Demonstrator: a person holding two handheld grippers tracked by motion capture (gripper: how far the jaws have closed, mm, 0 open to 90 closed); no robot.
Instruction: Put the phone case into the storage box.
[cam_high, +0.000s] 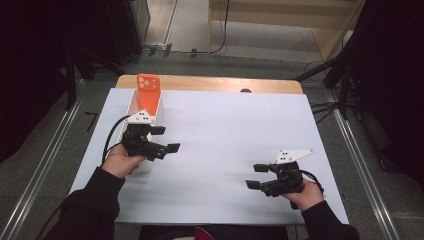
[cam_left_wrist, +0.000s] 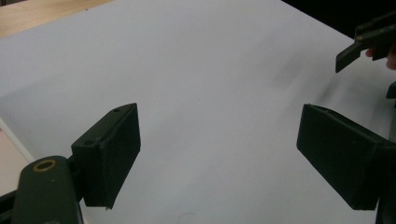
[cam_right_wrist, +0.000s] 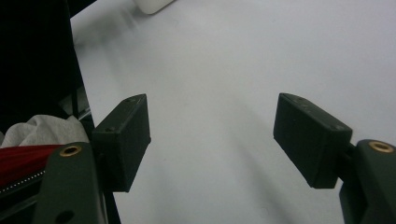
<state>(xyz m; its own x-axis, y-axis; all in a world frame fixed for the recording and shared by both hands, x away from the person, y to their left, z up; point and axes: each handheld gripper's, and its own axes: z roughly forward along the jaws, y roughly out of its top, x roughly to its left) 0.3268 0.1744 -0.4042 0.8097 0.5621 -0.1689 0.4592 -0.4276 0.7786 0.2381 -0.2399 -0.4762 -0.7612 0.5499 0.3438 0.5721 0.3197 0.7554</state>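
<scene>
In the high view, a white box (cam_high: 145, 107) stands at the far left of the white sheet (cam_high: 225, 130) that covers the wooden tabletop (cam_high: 210, 83), and an orange phone case (cam_high: 148, 89) rises upright out of the box's far end, its camera cut-out uppermost. The left gripper (cam_high: 166, 139) hovers over the near end of that box, just beside its inner wall, with its fingers pointing away from the box toward the middle of the sheet; they stand apart with nothing between them. The right gripper (cam_high: 256, 176) is well apart from the box, at the near right part of the sheet, its fingers aimed back toward the box's side and likewise apart and empty. In the left gripper view, the two black fingers (cam_left_wrist: 112, 151) are spread wide over bare sheet, a strip of the wooden tabletop shows at the upper left corner, and the other gripper's dark finger (cam_left_wrist: 355, 51) shows at the upper right. In the right gripper view, the fingers (cam_right_wrist: 126, 140) are also spread wide over bare sheet, with a rounded corner of the white box (cam_right_wrist: 152, 5) at the top edge, far beyond them, and a bit of white and red cloth (cam_right_wrist: 37, 140) at the lower left.
</scene>
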